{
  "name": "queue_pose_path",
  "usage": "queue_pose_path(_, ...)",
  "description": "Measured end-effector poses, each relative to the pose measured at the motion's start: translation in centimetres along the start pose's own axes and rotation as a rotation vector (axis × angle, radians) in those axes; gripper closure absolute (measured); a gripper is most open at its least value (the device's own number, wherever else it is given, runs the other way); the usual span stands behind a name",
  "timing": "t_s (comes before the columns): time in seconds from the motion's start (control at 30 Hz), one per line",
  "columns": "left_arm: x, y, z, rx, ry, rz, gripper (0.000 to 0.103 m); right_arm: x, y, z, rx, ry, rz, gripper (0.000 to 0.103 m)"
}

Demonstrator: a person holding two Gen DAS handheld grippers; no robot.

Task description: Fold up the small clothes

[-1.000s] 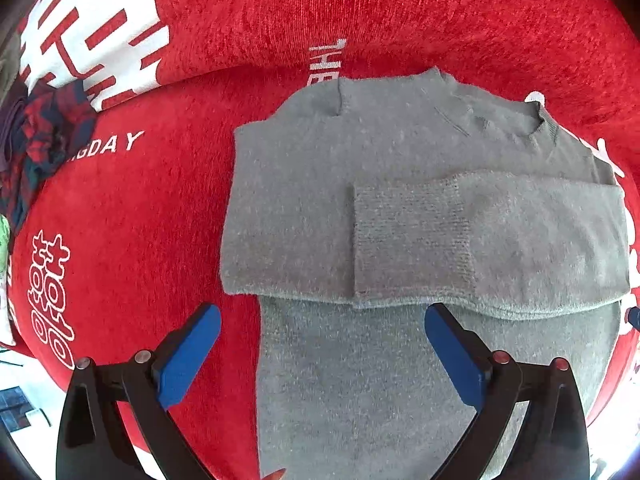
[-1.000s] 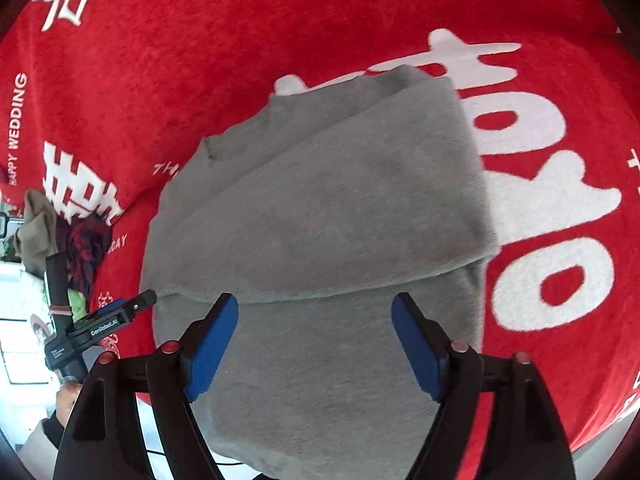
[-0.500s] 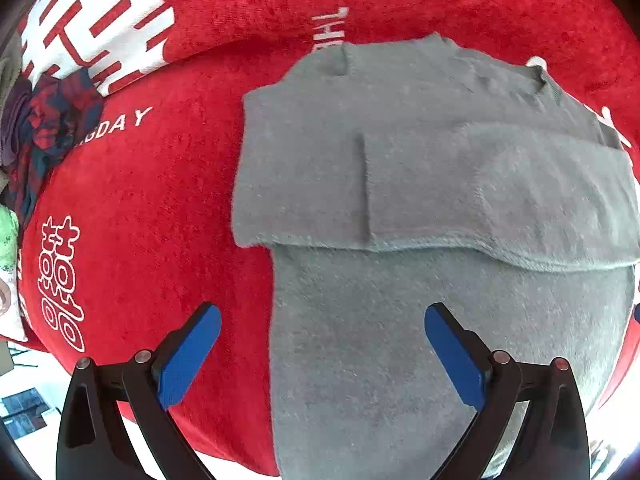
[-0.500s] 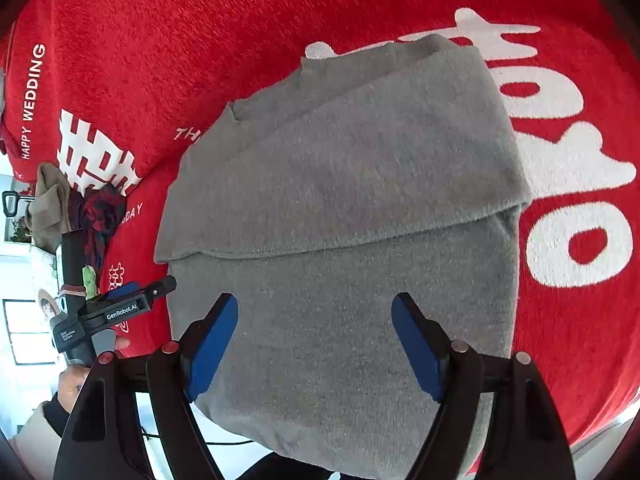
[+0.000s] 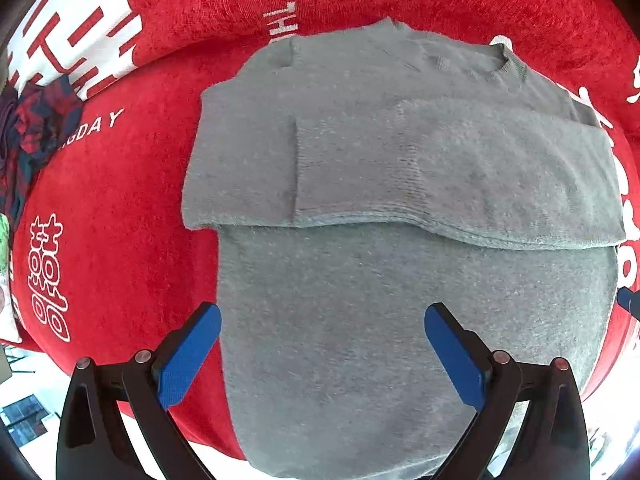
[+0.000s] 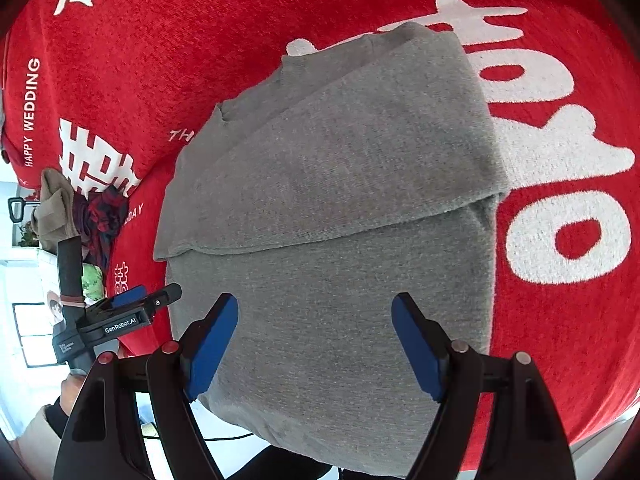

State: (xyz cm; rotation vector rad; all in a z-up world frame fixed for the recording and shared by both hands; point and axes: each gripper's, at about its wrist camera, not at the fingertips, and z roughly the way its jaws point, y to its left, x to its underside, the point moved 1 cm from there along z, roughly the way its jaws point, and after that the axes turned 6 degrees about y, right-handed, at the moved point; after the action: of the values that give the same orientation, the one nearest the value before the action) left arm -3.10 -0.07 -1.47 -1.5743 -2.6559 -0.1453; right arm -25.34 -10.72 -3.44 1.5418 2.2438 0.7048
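Both the left hand-held gripper (image 5: 322, 354) and the right hand-held gripper (image 6: 314, 344) are hovering wide, empty, over the grey sweater (image 5: 400, 200) lying on the red cloth (image 5: 120, 220).

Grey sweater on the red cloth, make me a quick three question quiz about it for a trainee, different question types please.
1. True or false: both sleeves of the grey sweater are folded across its chest.
2. Multiple choice: the sweater lies on A) a bare wooden table, B) a red cloth with white lettering, C) a blue mat.
3. Short answer: is the left gripper or the right gripper holding any fabric?

Key
1. True; the sleeves lie stacked across the chest, one cuff edge showing.
2. B.
3. Neither; both hover open over the sweater's lower body, with nothing between the pads.
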Motion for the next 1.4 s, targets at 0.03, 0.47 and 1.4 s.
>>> queue_pose_path(0.03,0.1,0.0,0.0,0.003,0.001,-0.006,0.001,-0.1,-0.1,0.0,-0.004,0.006,-0.001,0.021)
queue_pose_path(0.47,2.8,3.4,-1.1,0.195,-0.022,-0.275,0.001,-0.8,-0.8,1.3,-0.047,0.080,-0.060,0.021)
queue_pose_path(1.4,22.1,9.1,11.1,0.223,0.230,-0.096,0.001,20.1,-8.9,6.1,0.018,0.255,0.135,0.021)
